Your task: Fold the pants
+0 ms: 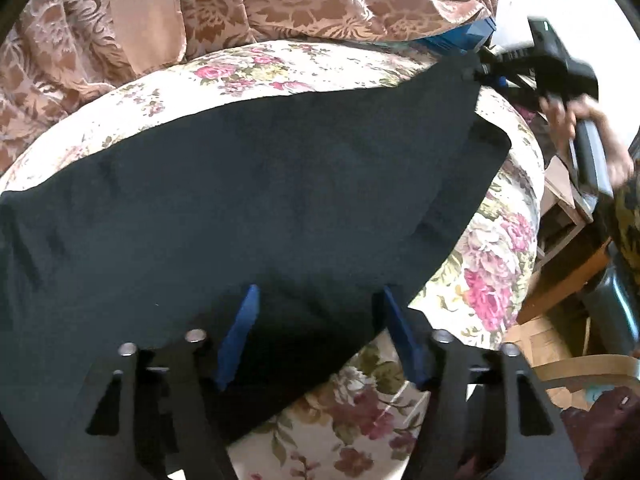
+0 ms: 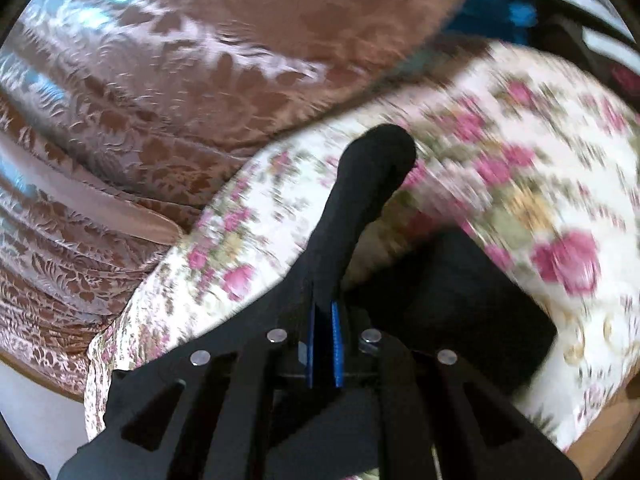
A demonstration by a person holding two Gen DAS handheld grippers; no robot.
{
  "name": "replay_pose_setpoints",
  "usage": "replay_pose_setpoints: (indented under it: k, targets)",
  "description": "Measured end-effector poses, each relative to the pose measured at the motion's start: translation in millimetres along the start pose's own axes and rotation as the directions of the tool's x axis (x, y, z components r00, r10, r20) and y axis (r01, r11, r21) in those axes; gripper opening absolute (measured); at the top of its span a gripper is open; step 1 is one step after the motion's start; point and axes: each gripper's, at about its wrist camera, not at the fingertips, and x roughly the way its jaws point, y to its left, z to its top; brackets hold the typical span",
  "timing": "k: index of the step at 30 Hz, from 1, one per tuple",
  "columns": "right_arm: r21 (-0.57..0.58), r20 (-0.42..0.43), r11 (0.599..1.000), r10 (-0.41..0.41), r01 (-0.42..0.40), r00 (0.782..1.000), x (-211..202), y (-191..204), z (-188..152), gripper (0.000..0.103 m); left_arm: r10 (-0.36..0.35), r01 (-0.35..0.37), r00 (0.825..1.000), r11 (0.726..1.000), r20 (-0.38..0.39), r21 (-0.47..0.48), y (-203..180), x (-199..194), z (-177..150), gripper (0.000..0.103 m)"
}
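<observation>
Pants (image 1: 248, 184): dark fabric spread across the floral-covered cushion (image 1: 492, 264), one edge lifted toward the far right corner.

Right tool (image 2: 325, 320): blue pads pressed together on a bunched corner of the pants, which stands up in a twisted peak ahead of the fingers. In the left wrist view, the same tool (image 1: 480, 69) grips the raised corner.

Left tool (image 1: 318, 332): jaws wide apart, hovering over the near edge, holding nothing.

Step, as judged: first fold under way. Next, you likely need to close the left tool on the near edge, then carry both corners across together, keeping the edges aligned.
</observation>
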Motion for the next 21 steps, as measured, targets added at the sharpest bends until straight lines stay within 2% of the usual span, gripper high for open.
replay_pose_setpoints:
  k: [1,5,6,7,8,9,11,12,13,15,21]
  targets:
    - [0.027,-0.017,1.000,0.005,-0.005,1.000,4,-12,-6,0.006,0.005,-0.005,1.000,1.000,0.004,0.000,1,0,0,0.044]
    - [0.092,-0.065,0.995,0.030,-0.024,0.997,17,-41,-20,0.006,-0.007,0.007,1.000,1.000,0.012,-0.001,6,-1,0,0.031]
    - [0.106,-0.068,0.994,0.041,-0.034,0.997,19,-43,-19,0.012,-0.008,0.008,1.000,1.000,0.015,0.009,5,-2,0,0.024]
    - [0.121,-0.061,0.992,0.036,-0.029,0.998,20,-46,-17,0.031,-0.009,0.009,1.000,1.000,0.017,0.013,4,-2,1,0.021]
    - [0.142,-0.041,0.990,0.033,-0.026,0.999,18,-49,-14,0.045,-0.009,0.009,1.000,1.000,0.016,0.019,3,-2,2,0.020]
    - [0.153,-0.017,0.988,0.037,-0.034,0.999,17,-51,-11,0.054,-0.008,0.007,1.000,1.000,0.017,0.024,2,-2,2,0.016]
    - [0.145,-0.002,0.989,0.006,-0.006,1.000,16,-50,-2,0.053,-0.011,0.011,1.000,1.000,0.019,0.021,3,-2,3,0.012]
    - [0.147,-0.004,0.989,-0.005,0.006,1.000,17,-51,0,0.044,-0.014,0.014,1.000,1.000,0.019,0.018,4,-2,3,0.011]
    - [0.131,-0.009,0.991,-0.025,0.025,1.000,18,-51,3,0.029,-0.019,0.019,1.000,1.000,0.022,0.016,5,-3,4,0.011]
    - [0.096,-0.011,0.994,-0.054,0.055,0.998,17,-49,6,0.012,-0.027,0.026,0.999,0.999,0.029,0.020,5,-6,5,0.009]
    - [0.023,0.046,1.000,-0.015,0.014,0.999,-14,-33,10,0.008,-0.066,0.065,0.995,0.998,0.079,0.012,9,-28,13,0.008]
